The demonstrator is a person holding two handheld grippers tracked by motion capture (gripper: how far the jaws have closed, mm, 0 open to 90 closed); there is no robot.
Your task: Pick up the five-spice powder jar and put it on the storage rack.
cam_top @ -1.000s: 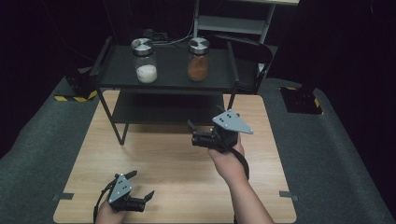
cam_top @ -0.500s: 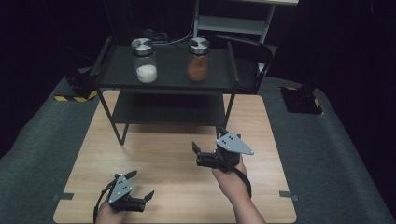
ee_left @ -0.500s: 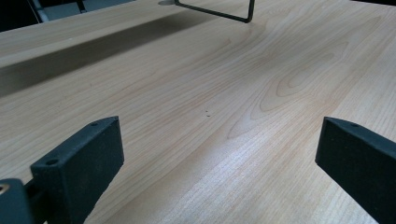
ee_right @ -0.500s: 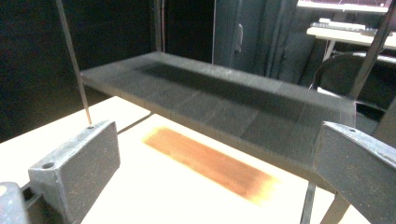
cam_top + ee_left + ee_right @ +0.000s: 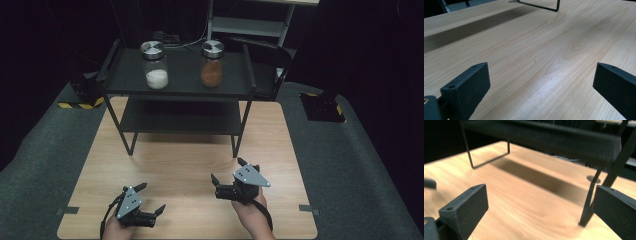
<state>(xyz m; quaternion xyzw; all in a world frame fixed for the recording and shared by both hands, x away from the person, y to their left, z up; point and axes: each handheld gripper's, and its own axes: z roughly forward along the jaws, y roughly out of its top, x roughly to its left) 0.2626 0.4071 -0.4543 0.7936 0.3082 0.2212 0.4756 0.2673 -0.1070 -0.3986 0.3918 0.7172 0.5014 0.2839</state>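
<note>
Both grippers held empty over the wooden table [image 5: 185,165], jaws spread wide.

The right gripper [image 5: 227,176] is positioned near the table's front edge, just ahead of the black shelf rack [image 5: 180,85]. The left gripper [image 5: 152,199] is placed at the front left, well apart from it. A white-filled jar [image 5: 154,65] and a brown-filled jar [image 5: 212,63] are seated upright on the rack's top shelf.

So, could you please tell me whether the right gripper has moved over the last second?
Yes: the right gripper has drawn back from the shelf rack toward the table's near edge.
</note>
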